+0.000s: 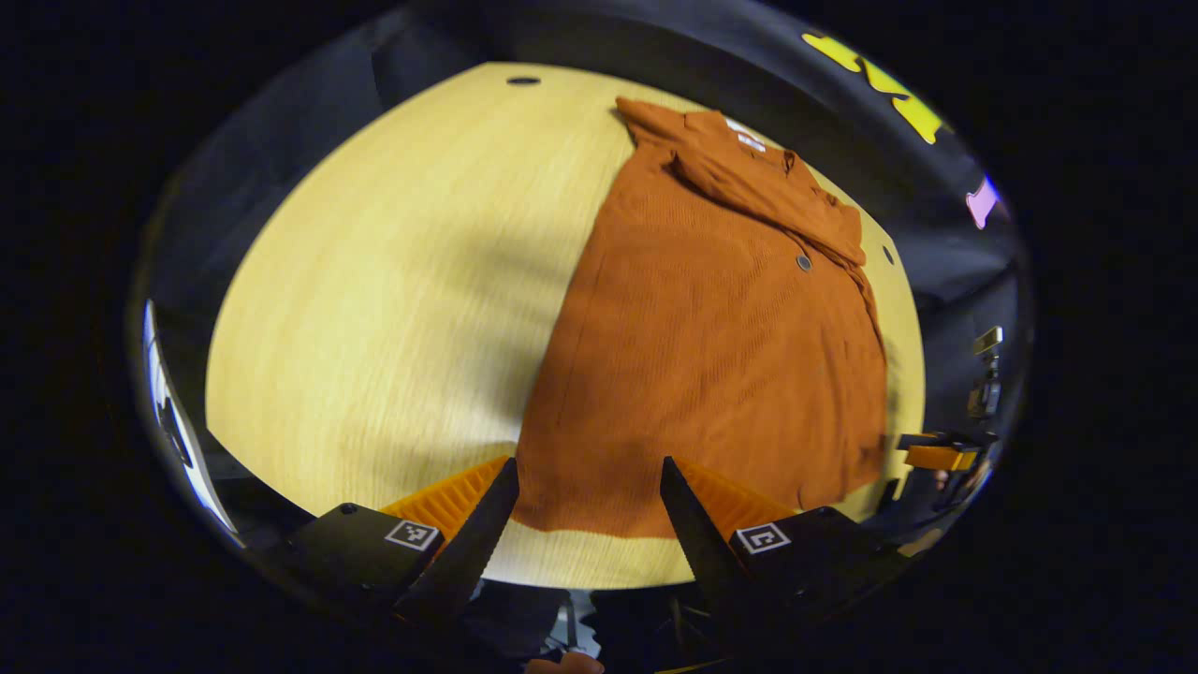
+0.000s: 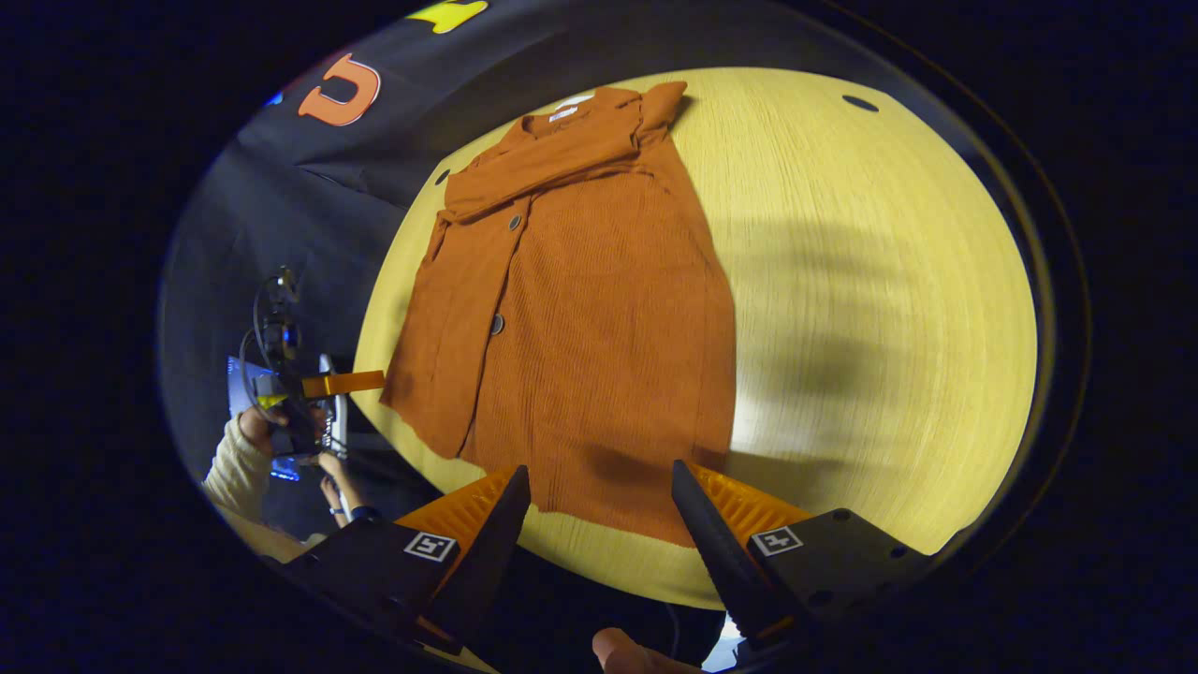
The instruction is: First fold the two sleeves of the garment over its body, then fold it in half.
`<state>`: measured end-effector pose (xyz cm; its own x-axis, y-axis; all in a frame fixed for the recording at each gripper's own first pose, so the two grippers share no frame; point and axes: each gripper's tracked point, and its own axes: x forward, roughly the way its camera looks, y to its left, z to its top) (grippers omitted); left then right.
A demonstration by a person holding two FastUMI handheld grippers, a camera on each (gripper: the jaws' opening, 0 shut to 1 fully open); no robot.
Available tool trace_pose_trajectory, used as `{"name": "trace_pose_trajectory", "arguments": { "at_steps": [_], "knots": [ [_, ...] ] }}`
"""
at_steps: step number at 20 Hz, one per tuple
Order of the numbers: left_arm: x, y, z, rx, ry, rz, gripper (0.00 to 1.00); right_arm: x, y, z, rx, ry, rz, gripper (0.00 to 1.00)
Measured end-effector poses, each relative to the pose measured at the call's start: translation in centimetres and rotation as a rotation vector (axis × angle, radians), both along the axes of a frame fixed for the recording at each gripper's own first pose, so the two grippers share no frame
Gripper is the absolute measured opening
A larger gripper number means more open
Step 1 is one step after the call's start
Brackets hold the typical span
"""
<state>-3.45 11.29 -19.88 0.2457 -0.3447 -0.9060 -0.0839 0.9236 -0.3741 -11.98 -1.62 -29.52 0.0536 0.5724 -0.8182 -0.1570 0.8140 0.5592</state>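
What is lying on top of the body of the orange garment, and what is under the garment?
A folded sleeve lies across the chest of the garment, below the collar. Under the garment is the wooden table. Whatever lies beneath that sleeve is covered.

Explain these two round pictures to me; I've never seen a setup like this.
A person holds a two-finger gripper in each hand, and each carries a camera looking along its own fingers. The left gripper view shows the left gripper open, holding nothing. The right gripper view shows the right gripper open too, also holding nothing. Both hover near the hem of an orange garment lying flat on a pale wooden table, sleeves apparently folded over its body. It looks ready to be folded in half.
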Motion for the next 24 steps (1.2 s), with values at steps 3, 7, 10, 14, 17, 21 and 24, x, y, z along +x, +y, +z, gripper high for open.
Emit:
{"name": "trace_pose_trajectory", "arguments": {
  "at_steps": [3,7,10,14,17,21,24],
  "knots": [
    [-0.5,1.5,-1.0,-0.043,0.147,-0.088,0.99,-1.9,-1.4,-0.2,0.096,0.168,0.013,0.94],
    [-0.4,2.4,-1.4,-0.142,0.202,-0.176,0.99,-2.3,-3.2,-1.2,0.165,0.259,-0.012,0.98],
    [-0.2,3.4,-0.6,-0.219,0.198,-0.218,0.99,-2.1,-4.3,-2.0,0.161,0.28,-0.03,0.98],
    [-0.3,3.9,1.1,-0.39,0.224,-0.223,0.94,-2.1,-4.8,-3.3,0.166,0.287,-0.05,0.98],
    [0.7,4.6,2.2,-0.461,0.23,-0.186,0.9,-2.3,-4.1,-3.2,0.209,0.308,-0.075,0.97],
    [0.1,4.0,2.1,-0.465,0.237,-0.201,0.88,-2.1,-2.8,-3.4,0.256,0.323,-0.091,0.95],
    [-0.3,4.3,2.0,-0.46,0.241,-0.236,0.88,-1.8,-2.0,-3.5,0.268,0.338,-0.075,0.92]
  ]
}}
